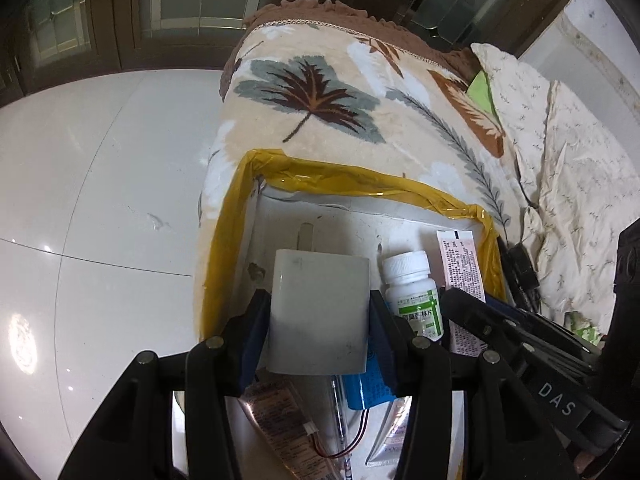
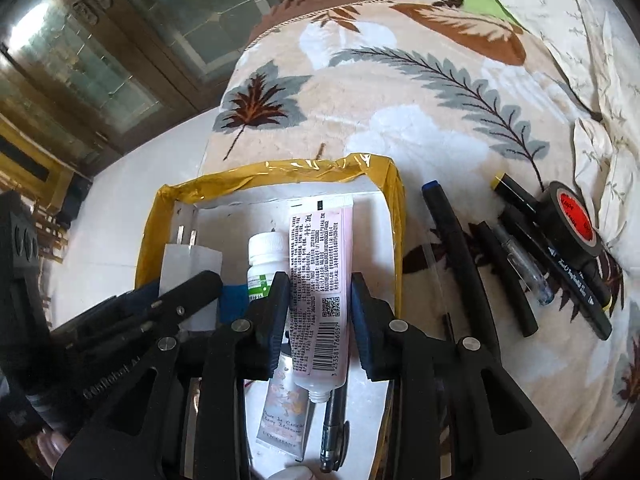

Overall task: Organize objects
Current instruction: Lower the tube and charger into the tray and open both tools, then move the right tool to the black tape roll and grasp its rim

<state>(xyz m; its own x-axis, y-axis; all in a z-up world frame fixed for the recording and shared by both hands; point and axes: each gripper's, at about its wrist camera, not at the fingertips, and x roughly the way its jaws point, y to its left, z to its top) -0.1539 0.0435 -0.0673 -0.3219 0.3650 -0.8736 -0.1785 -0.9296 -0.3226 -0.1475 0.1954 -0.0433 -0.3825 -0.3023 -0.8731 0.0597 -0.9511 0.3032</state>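
Observation:
My left gripper [image 1: 318, 314] is shut on a white charger plug [image 1: 320, 280], its pads pressed to both sides, above a white box with a yellow-taped rim [image 1: 224, 240]. In the box stand a white medicine bottle [image 1: 412, 292] and lie a blue battery pack [image 1: 368, 384], a foil packet [image 1: 276, 412] and a pen [image 1: 340, 420]. My right gripper [image 2: 320, 314] is shut on a pink uncapped tube [image 2: 316, 264] over the same box rim [image 2: 280, 170]. Below the tube lie a floral hand-cream tube [image 2: 284, 412] and a pen [image 2: 334, 428].
The box rests on a leaf-patterned blanket [image 2: 400, 92]. To its right lie a long black marker [image 2: 460, 248], a clear pen [image 2: 520, 260], more black markers [image 2: 572, 276] and a black tape roll [image 2: 572, 216]. White floor tiles [image 1: 100, 200] and a glass-door cabinet [image 1: 120, 12] are left.

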